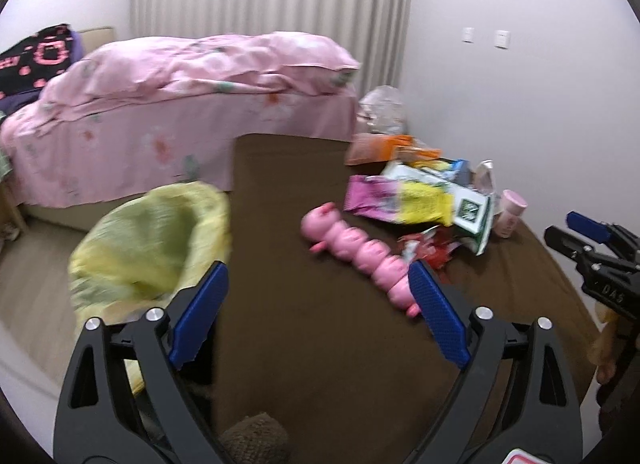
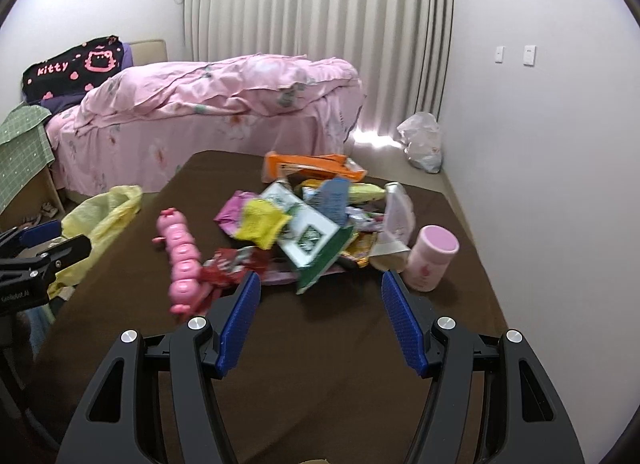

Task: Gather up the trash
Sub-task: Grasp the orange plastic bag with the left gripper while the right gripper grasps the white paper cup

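Observation:
A heap of snack wrappers point(image 2: 304, 220) lies on the brown table point(image 2: 320, 344); the same wrappers point(image 1: 416, 200) show at the right in the left wrist view. A yellow trash bag point(image 1: 148, 240) hangs open at the table's left edge, also the yellow bag point(image 2: 100, 224) in the right wrist view. My left gripper point(image 1: 316, 276) is open and empty, over the table between bag and heap. My right gripper point(image 2: 320, 284) is open and empty, just short of the heap's near edge.
A pink caterpillar toy point(image 2: 182, 260) lies left of the heap and a pink cup point(image 2: 432, 260) stands right of it. A bed with pink covers point(image 2: 216, 112) is behind the table. A white plastic bag point(image 2: 422, 142) sits on the floor by the curtain.

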`<state>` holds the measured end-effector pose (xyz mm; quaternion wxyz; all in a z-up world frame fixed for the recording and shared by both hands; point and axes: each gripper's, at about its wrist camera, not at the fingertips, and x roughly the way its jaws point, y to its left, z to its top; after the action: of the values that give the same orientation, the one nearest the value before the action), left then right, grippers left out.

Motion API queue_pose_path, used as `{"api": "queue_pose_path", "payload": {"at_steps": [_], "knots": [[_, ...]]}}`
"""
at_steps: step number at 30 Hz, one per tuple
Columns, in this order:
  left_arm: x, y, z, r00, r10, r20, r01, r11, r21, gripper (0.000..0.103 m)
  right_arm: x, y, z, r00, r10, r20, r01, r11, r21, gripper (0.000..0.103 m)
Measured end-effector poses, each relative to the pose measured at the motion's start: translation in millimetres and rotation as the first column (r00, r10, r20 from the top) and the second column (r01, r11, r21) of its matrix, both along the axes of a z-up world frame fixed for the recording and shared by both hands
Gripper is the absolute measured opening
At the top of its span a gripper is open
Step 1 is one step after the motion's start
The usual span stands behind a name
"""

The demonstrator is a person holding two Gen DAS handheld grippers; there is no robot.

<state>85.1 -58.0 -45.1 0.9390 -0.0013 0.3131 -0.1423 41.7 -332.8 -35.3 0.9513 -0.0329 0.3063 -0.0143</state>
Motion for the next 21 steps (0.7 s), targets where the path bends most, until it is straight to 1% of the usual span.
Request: {"api": "queue_pose_path", "payload": {"at_steps": [2, 6, 8, 9, 10, 12, 13, 15, 17, 18, 20, 21], "knots": [[19.3, -15.9, 2.6, 0.999, -0.045, 0.01, 0.045, 0.999, -0.024, 0.093, 8.2, -12.4, -5.2, 1.0, -0.01, -0.011, 0.01, 1.0, 0.006, 0.06], [67.1, -44.6, 15.3, 0.992, -0.109, 0.055, 0.111, 0.993, -0.029, 0.093, 22.0, -30.1, -8.1, 1.0, -0.029, -0.002, 0.029, 0.999, 0.018, 0.06], [100.0, -59.2, 18.7, 0.986, -0.164, 0.023, 0.165, 0.985, -0.056, 0.093, 29.3, -38.2, -9.0, 0.999, -0.045, 0.008, 0.045, 0.999, 0.008, 0.06], [115.6, -64.8, 18.9, 0.984, -0.178, 0.0, 0.178, 0.982, -0.069, 0.093, 33.6, -42.9, -9.7, 0.998, -0.055, 0.011, 0.055, 0.998, 0.004, 0.06], [139.2, -75.1, 19.6, 0.982, -0.189, -0.031, 0.186, 0.979, -0.08, 0.093, 35.9, -46.9, -10.7, 0.998, -0.064, 0.013, 0.064, 0.998, 0.001, 0.06], [166.2, -89.7, 22.2, 0.983, -0.179, -0.05, 0.175, 0.982, -0.071, 0.093, 39.5, -54.3, -12.4, 0.997, -0.08, 0.012, 0.08, 0.997, 0.006, 0.06], [187.7, -101.5, 24.5, 0.985, -0.161, -0.057, 0.158, 0.986, -0.061, 0.093, 42.2, -59.1, -14.1, 0.996, -0.089, 0.01, 0.089, 0.996, 0.016, 0.06], [213.6, -112.0, 24.1, 0.986, -0.144, -0.087, 0.137, 0.987, -0.078, 0.093, 45.4, -66.9, -17.4, 0.994, -0.106, 0.008, 0.105, 0.994, 0.039, 0.06], [248.1, -121.6, 15.4, 0.98, -0.114, -0.16, 0.097, 0.989, -0.113, 0.092, 48.1, -74.4, -23.1, 0.993, -0.117, 0.003, 0.116, 0.991, 0.063, 0.06], [261.0, -126.2, 9.7, 0.976, -0.098, -0.194, 0.076, 0.99, -0.119, 0.09, 49.2, -76.8, -25.7, 0.993, -0.121, 0.0, 0.12, 0.99, 0.067, 0.06], [286.4, -132.9, -8.0, 0.96, -0.05, -0.277, 0.022, 0.994, -0.103, 0.08, 50.9, -79.8, -31.1, 0.992, -0.126, -0.008, 0.126, 0.99, 0.059, 0.06], [296.9, -135.6, -18.8, 0.944, -0.043, -0.326, 0.011, 0.995, -0.1, 0.077, 51.0, -80.9, -33.1, 0.992, -0.128, -0.009, 0.128, 0.99, 0.052, 0.06]]}}
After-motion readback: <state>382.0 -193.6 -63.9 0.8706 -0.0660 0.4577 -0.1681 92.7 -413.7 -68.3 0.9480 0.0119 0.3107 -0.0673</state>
